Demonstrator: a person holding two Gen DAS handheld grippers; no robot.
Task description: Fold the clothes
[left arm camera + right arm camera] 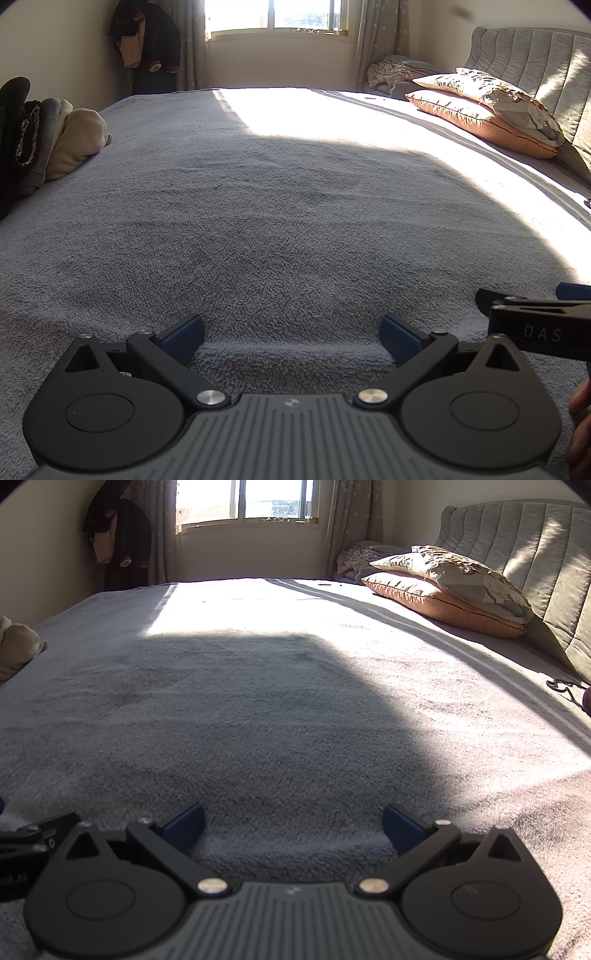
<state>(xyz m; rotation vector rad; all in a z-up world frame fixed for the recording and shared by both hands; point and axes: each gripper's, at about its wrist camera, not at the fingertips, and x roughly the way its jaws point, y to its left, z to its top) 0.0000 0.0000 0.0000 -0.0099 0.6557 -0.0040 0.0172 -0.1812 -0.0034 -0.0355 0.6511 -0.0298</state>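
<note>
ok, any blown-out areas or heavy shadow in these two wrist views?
Left wrist: the sunlit patch of the bed cover and the window are clipped white, and a big shadow covers the near cover. Right wrist: same glare on the cover, shadow below; fisheye bends the headboard.

You are looking at a bed (258,221) covered in rough, fleecy grey cloth. Your left gripper (291,338) is showing matt black plastic arms, shiny metal rivets and blue textured fingers (184,336). The pillows (487,110) are wearing smooth, slightly glossy fabric.
</note>
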